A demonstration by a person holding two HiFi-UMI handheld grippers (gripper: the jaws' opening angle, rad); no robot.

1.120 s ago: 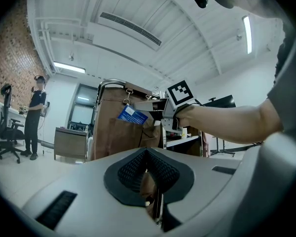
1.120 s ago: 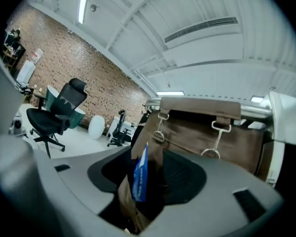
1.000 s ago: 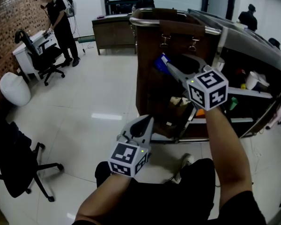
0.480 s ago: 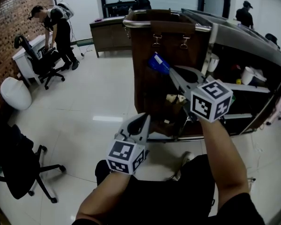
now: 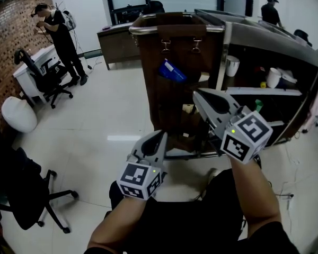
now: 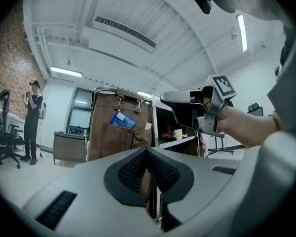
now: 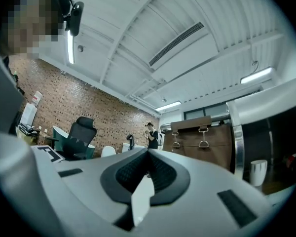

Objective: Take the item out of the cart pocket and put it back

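A blue flat packet [image 5: 171, 71] sticks up out of a pocket on the brown fabric bag [image 5: 153, 99] that hangs from the cart's metal rail. The left gripper view also shows the blue packet [image 6: 122, 120] in that pocket. My right gripper [image 5: 197, 95] is shut with nothing in it. It hangs below and right of the packet, apart from it. My left gripper [image 5: 161, 136] is shut and empty, low in front of the cart's base. In their own views, the left gripper [image 6: 147, 152] and the right gripper [image 7: 148, 154] both show closed jaws.
The cart's open side has metal shelves [image 5: 265, 91] with a white cup [image 5: 232, 65] and small items. A person [image 5: 55, 30] stands at the back left by a desk and an office chair [image 5: 42, 78]. Another black chair [image 5: 21, 189] stands at near left.
The right gripper had the blue packet at its tip by the pocket. It has since drawn back down and to the right, leaving the packet in the pocket. The left gripper has barely moved.
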